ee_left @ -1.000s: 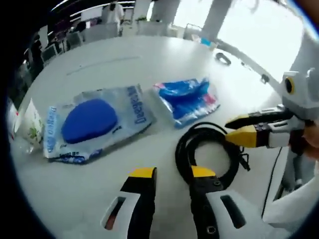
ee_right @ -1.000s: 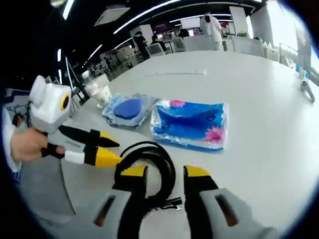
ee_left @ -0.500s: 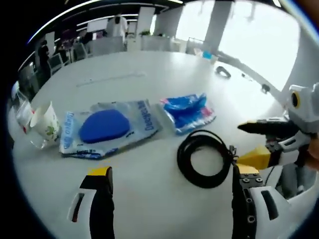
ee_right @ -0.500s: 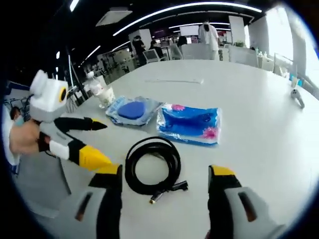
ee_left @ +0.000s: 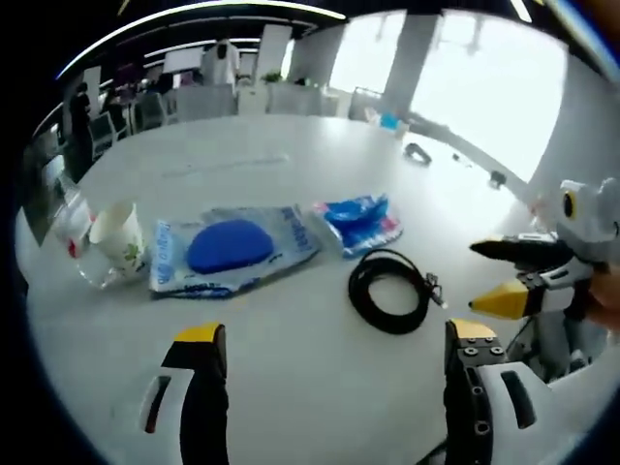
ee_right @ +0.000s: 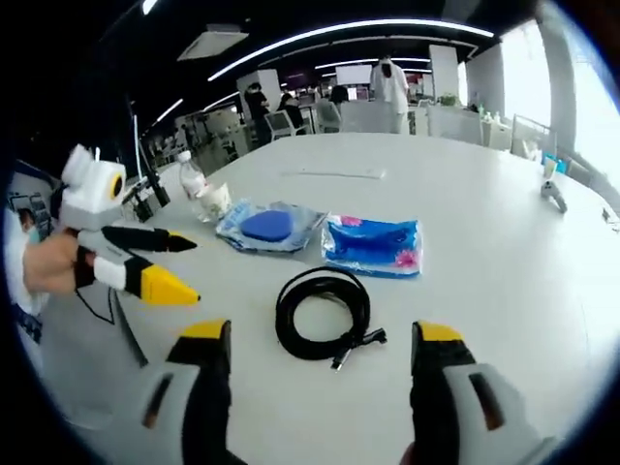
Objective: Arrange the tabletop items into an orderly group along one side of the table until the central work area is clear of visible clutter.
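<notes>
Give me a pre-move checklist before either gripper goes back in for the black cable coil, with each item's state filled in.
1. Left gripper open and holding nothing: ok.
2. Right gripper open and holding nothing: ok.
3. Cable coil lying loose on the table, touching neither gripper: ok.
4. Coil apart from the blue flowered packet behind it: ok, a strip of bare table shows between them.
5. Items grouped along one side: not ok; the coil, the flowered packet and the bag with the blue pad lie mid-table.
6. Paper cup upright near the table edge: ok; whether it holds anything, cannot tell.
</notes>
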`<state>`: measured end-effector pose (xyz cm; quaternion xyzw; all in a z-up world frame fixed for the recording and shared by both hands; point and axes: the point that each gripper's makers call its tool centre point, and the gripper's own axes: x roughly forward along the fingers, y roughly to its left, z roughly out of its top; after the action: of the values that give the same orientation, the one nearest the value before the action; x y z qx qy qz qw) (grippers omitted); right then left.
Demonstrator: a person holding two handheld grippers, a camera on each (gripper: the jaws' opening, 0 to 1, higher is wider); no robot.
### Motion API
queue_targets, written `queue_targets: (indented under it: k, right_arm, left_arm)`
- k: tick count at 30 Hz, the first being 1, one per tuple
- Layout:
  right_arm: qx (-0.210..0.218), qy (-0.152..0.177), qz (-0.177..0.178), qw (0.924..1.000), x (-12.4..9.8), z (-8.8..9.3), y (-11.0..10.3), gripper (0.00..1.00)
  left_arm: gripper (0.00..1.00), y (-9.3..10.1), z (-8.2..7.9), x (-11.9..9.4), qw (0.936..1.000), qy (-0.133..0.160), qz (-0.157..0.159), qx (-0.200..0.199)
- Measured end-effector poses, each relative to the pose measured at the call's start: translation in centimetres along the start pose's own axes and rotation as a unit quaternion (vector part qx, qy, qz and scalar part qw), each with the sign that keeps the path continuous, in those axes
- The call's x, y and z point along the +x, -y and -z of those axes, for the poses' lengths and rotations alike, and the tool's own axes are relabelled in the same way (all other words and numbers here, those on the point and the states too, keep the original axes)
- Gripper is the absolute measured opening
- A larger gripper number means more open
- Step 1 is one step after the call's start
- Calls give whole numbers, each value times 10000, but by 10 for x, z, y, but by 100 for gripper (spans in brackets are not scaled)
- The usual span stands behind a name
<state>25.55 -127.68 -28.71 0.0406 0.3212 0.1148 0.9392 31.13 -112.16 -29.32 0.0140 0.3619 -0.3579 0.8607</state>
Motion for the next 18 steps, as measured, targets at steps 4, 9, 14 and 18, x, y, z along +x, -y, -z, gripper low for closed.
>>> queue_targets:
  k: [4,9,14,18]
  right_arm:
    - [-24,-13,171,9998,-12,5,-8,74]
    - [-96,25,288,9995,-29,9,-24,75]
    - [44,125,428,9990,-46,13,-37,76]
    - [50,83,589,9982,-59,22,-48,75]
  left_arm:
    - [89,-10,7,-23,10000,87,-17,7]
    - [90,-31,19,-53,9998,192,-69,42]
    - [90,-52,33,-82,9996,213,-115,113]
    - [90,-69,41,-103,9995,239,-142,172]
